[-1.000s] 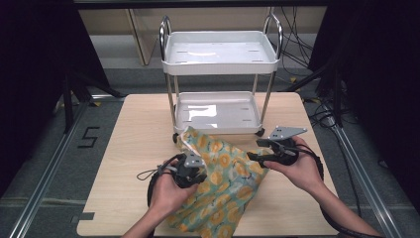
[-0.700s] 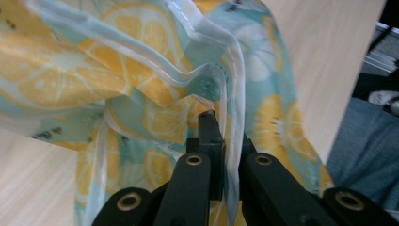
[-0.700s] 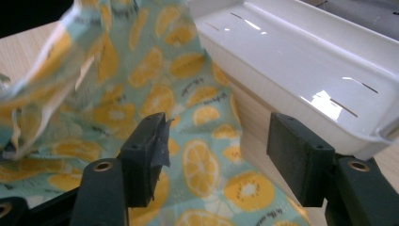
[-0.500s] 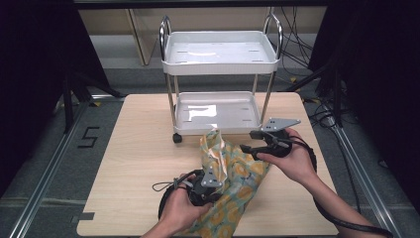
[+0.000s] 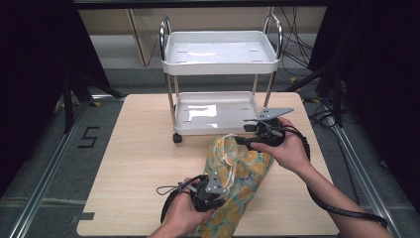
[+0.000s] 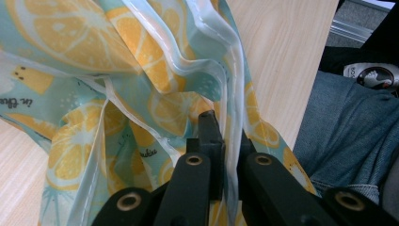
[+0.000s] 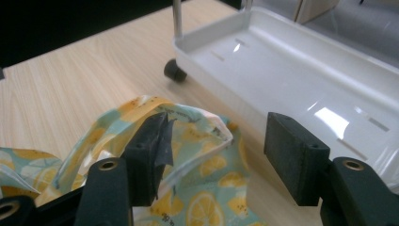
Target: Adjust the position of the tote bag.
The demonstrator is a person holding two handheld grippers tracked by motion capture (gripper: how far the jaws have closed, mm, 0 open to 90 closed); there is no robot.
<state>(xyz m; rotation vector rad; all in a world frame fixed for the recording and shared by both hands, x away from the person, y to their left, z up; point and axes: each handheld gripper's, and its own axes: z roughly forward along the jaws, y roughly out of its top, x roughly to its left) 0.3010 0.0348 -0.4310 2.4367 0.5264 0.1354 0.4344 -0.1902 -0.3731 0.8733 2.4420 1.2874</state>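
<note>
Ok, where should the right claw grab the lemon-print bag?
Take the raised mouth rim of the lemon-print bag, coming from the cart side. That edge stands up off the table, between the open right claw, while the left claw pins the other end.

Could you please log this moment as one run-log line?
left gripper: shut on lemon-print bag | right gripper: open at bag's top edge | cart: behind

Bag (image 5: 242,171) pale teal, orange lemon-slice print; cart (image 5: 218,52) white; table (image 5: 138,148) light wood.
</note>
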